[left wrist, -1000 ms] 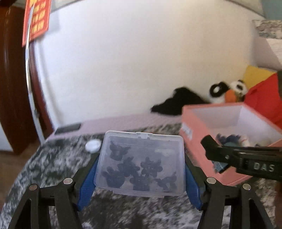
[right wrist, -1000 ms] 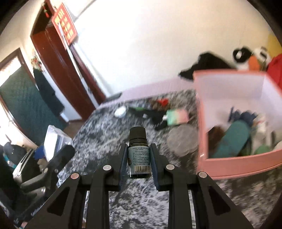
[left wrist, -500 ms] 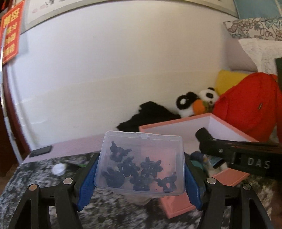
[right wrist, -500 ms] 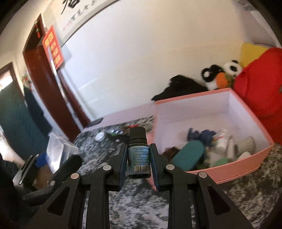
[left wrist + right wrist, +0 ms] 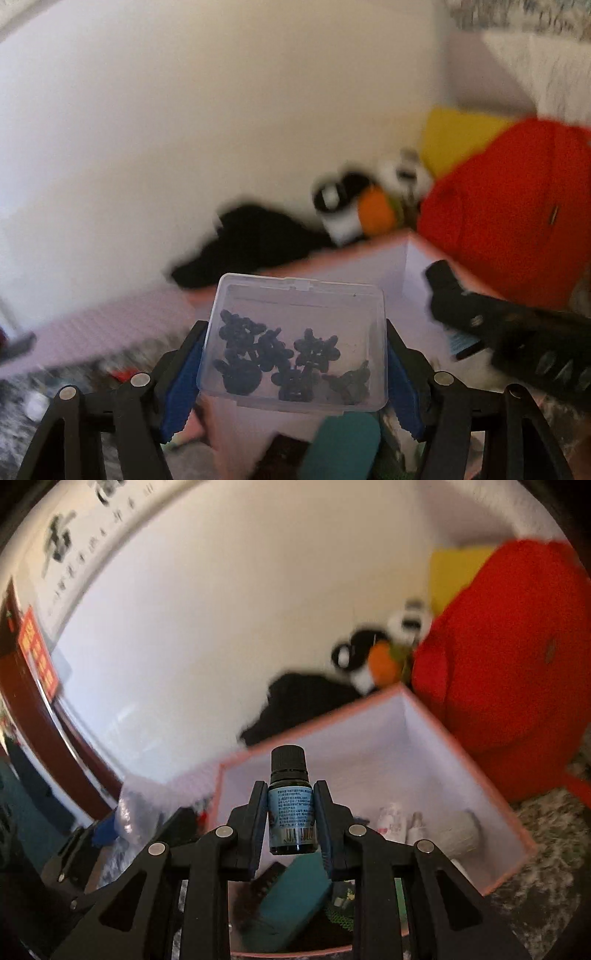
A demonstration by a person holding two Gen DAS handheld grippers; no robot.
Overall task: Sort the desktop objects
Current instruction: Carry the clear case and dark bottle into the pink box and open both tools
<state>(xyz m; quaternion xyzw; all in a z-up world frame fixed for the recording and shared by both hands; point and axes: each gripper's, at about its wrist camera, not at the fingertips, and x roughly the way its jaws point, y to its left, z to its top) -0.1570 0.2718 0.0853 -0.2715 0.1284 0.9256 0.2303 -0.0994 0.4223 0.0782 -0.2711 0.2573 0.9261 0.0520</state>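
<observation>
The left gripper [image 5: 291, 369] is spread wide and clamped on a clear plastic case [image 5: 293, 341], its blue pads pressing the case's two short sides. The case lies nearly flat, lid up, with a handful of small dark flower-shaped pieces [image 5: 280, 358] loose inside. It hangs in the air above the near-left part of the pink box [image 5: 373, 254], whose pale inner wall shows behind it. Below the case a teal object [image 5: 343, 443] lies in the box. The left gripper points roughly level toward the far white wall [image 5: 184, 129]. At the right of the left wrist view the other gripper's black body reaches in over the box, blurred.

The right gripper [image 5: 291, 819] is closed narrow on a small dark bottle [image 5: 290, 805], gripped at its blue label with the black cap upright above the fingertips. The bottle is held over the open pink box [image 5: 491, 786], near its front-left portion. Inside the box lie a teal case [image 5: 291, 897], a white bottle [image 5: 391, 819] and a white roll-shaped item [image 5: 461, 830] by the right wall. The right gripper tilts slightly down into the box. Behind the box sit a black cloth [image 5: 306, 698], a panda plush [image 5: 380, 653] and a red bag [image 5: 509, 664] on the grey mottled surface [image 5: 543, 878].
</observation>
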